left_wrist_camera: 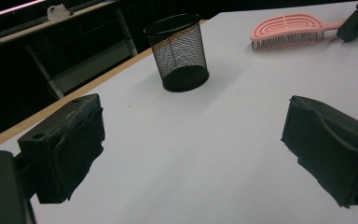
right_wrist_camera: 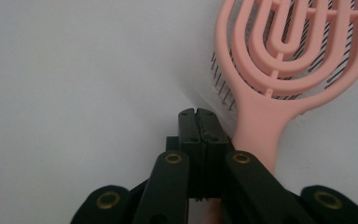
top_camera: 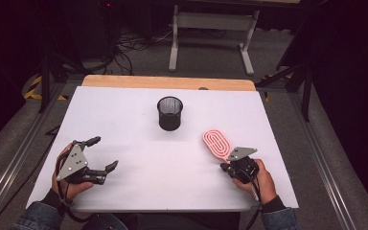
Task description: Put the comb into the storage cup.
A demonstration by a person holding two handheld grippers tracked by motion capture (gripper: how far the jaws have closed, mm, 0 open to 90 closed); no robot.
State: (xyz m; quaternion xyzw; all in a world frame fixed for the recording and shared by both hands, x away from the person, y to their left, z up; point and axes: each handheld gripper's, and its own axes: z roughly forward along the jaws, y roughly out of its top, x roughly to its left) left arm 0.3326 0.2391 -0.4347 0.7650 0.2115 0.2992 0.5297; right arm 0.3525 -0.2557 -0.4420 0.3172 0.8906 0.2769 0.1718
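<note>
Stage of the work, as judged from the three views. A pink plastic vented hairbrush [top_camera: 217, 143] is shown lying flat on the white surface [top_camera: 139, 163], bristles down, near the right edge and nearer the person's side than the far edge. Its handle is directed toward the right claw [top_camera: 230, 164]. In the right gripper view the jaws of the right claw [right_wrist_camera: 198, 122] are seen pressed together with nothing between them, and the brush handle [right_wrist_camera: 257, 130] lies just beside them, touching or nearly touching their outer flank; which of the two cannot be told. The brush is therefore judged not yet grasped.

A black wire-mesh cylindrical cup [top_camera: 170, 113] stands upright toward the middle of the far edge, well apart from the brush, and appears empty in the high view. It is also seen in the left gripper view [left_wrist_camera: 179, 51], with the brush [left_wrist_camera: 289, 31] lying beyond it.

The left claw [top_camera: 100, 155] is held near the front left corner, jaws wide apart and gripping nothing.

If the brush is meant for the cup, as the layout suggests, nothing is yet completed: the jaws would have to be opened around the handle, the brush lifted, carried to the cup and stood in it.
</note>
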